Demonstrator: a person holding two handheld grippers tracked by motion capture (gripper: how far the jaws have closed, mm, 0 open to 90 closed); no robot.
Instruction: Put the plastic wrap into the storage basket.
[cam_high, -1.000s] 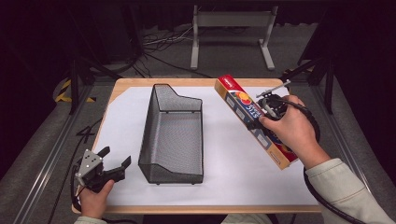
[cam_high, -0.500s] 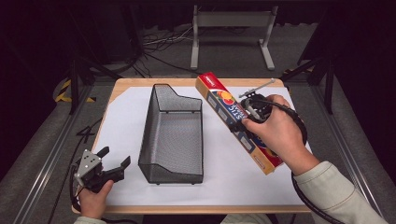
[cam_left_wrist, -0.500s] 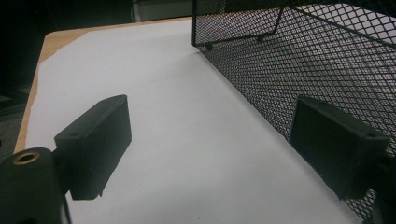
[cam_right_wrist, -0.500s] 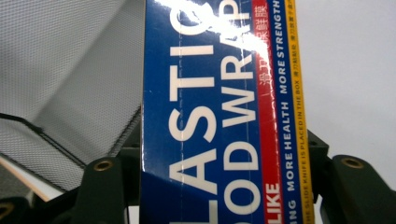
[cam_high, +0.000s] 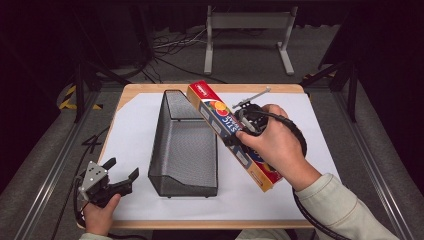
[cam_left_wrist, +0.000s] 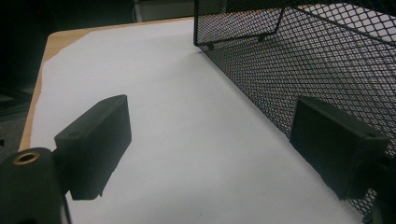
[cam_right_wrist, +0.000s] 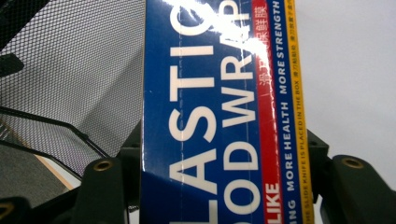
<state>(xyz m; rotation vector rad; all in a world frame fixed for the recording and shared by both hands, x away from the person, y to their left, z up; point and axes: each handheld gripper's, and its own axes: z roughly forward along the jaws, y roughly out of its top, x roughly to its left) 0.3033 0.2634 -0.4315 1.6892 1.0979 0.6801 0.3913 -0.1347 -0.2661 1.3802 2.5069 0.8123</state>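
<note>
A long blue, red and yellow plastic food wrap box (cam_high: 231, 131) hangs tilted above the table, its far end over the right wall of the black mesh basket (cam_high: 184, 145). My right gripper (cam_high: 243, 131) is shut on the box near its middle; in the right gripper view the box (cam_right_wrist: 219, 112) stands between the jaws with the mesh basket (cam_right_wrist: 60, 84) to its left. My left gripper (cam_high: 119, 176) rests open at the table's front left corner, holding nothing. The left gripper view has the basket wall (cam_left_wrist: 299, 70) just beyond its right jaw.
A white sheet (cam_high: 310, 140) covers the wooden table (cam_high: 145, 90). A grey metal stand (cam_high: 247, 35) and cables lie on the floor behind the table. Black frame rails run along both sides.
My right gripper has carried the wrap box leftward and lifted it, so its far end now overhangs the basket. The left gripper has stayed put.
</note>
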